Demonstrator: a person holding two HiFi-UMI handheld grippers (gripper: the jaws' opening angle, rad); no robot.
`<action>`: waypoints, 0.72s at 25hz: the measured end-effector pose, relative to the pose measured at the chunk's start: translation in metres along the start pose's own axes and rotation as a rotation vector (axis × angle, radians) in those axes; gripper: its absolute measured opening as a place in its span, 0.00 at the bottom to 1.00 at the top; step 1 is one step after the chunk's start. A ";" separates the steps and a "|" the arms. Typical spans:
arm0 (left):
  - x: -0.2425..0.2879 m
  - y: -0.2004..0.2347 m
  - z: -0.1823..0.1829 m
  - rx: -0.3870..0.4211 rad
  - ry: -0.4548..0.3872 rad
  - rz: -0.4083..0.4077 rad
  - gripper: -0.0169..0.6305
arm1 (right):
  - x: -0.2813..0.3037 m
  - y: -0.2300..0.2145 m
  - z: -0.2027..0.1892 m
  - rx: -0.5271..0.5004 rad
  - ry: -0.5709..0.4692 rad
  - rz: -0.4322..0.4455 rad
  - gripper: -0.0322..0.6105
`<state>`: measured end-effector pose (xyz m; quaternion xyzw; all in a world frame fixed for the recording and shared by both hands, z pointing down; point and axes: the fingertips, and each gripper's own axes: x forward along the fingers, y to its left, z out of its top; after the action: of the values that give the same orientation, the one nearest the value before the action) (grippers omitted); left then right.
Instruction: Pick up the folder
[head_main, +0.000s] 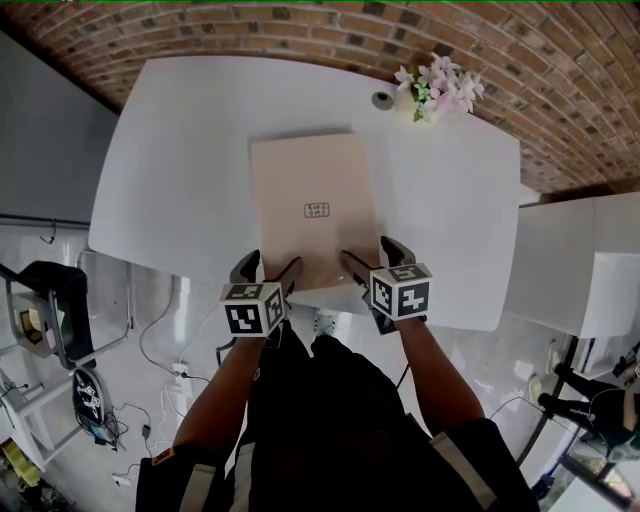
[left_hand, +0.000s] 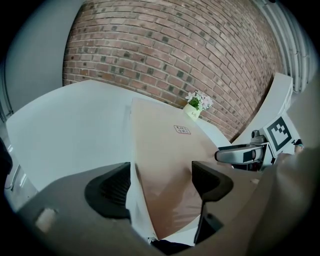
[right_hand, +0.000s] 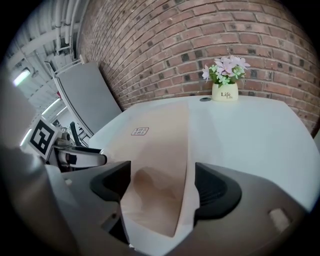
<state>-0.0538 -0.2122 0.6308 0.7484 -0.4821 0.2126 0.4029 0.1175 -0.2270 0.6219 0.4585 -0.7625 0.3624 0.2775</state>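
— Pose?
— Left gripper (head_main: 272, 265) and right gripper (head_main: 368, 252) side by side, arms (head_main: 228, 385) outstretched, both tilted downward.
— And the fingers (left_hand: 112, 189)?
— Spread wide on both, clamping nothing.

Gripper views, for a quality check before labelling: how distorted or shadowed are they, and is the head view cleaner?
Left gripper view: fisheye, dark corners, brick wall bowed, soft shadow on the folder. Right gripper view: same bowing, flower pot sharp. Head view: table edges curve, even light, no glare.
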 end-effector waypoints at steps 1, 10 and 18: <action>0.001 0.000 -0.001 -0.003 0.002 0.000 0.61 | 0.001 -0.001 -0.001 -0.003 0.004 -0.001 0.65; 0.006 -0.001 -0.003 -0.019 0.006 -0.033 0.61 | 0.009 -0.001 -0.004 0.015 0.012 0.037 0.65; 0.008 -0.002 -0.003 -0.009 0.002 -0.023 0.61 | 0.013 0.000 -0.004 0.004 0.025 0.057 0.63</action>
<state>-0.0483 -0.2139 0.6375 0.7519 -0.4741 0.2064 0.4090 0.1127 -0.2299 0.6341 0.4324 -0.7710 0.3776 0.2756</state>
